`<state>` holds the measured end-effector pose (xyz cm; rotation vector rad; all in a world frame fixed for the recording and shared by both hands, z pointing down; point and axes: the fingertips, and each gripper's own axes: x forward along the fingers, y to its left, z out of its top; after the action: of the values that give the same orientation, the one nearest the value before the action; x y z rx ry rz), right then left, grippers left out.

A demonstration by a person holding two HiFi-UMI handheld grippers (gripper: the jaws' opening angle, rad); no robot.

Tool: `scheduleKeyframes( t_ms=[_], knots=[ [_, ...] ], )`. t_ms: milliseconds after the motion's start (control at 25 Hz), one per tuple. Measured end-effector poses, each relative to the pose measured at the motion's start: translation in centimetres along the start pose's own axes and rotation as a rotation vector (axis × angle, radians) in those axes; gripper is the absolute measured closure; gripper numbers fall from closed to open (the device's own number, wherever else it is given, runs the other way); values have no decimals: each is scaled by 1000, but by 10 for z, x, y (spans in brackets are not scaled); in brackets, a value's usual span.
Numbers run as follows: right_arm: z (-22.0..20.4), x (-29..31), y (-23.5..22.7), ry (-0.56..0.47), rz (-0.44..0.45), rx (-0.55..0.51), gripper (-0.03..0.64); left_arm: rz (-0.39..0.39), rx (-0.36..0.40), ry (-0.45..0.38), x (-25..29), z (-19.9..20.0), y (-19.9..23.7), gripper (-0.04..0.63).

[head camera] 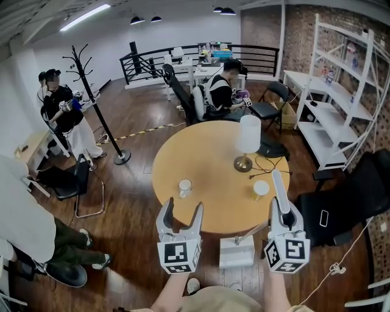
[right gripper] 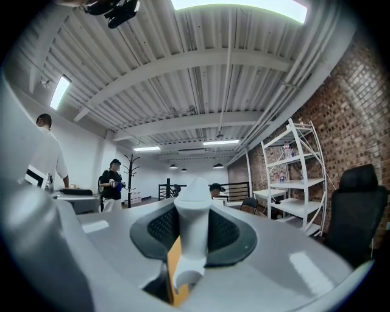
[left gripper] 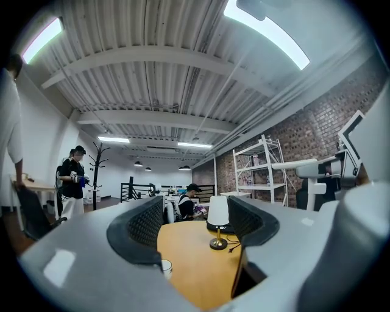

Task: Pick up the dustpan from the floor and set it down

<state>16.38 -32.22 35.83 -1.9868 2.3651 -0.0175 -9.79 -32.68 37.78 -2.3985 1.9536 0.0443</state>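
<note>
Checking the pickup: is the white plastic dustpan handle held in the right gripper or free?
Held: the right gripper has its jaws shut on the white plastic dustpan handle.

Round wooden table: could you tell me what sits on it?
White-shaded brass lamp, white mug, yellow cup, black cable; left gripper and right gripper cover its near edge.

Grey left gripper [head camera: 183,206] and right gripper [head camera: 282,204] bear black-and-white marker cubes [head camera: 178,256], black textured pads.

Dark wood floor [head camera: 134,183]; round wooden table [head camera: 201,152]; brick wall [head camera: 301,42]; white shelving [head camera: 323,143]; ceiling strip light [head camera: 85,17], possibly fluorescent.
</note>
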Motion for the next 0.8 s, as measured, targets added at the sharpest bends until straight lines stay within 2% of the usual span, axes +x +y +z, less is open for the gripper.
scheduleKeyframes(
  t_ms=[200, 480, 800],
  knots=[
    [-59, 12, 9, 116, 2, -9, 526, 8, 0, 8, -2, -4, 8, 281],
    [-180, 24, 16, 328, -1, 5, 525, 28, -3, 30, -7, -13, 18, 281],
    [-300, 24, 43, 523, 58, -16, 518, 47, -6, 62, -12, -23, 34, 281]
  ],
)
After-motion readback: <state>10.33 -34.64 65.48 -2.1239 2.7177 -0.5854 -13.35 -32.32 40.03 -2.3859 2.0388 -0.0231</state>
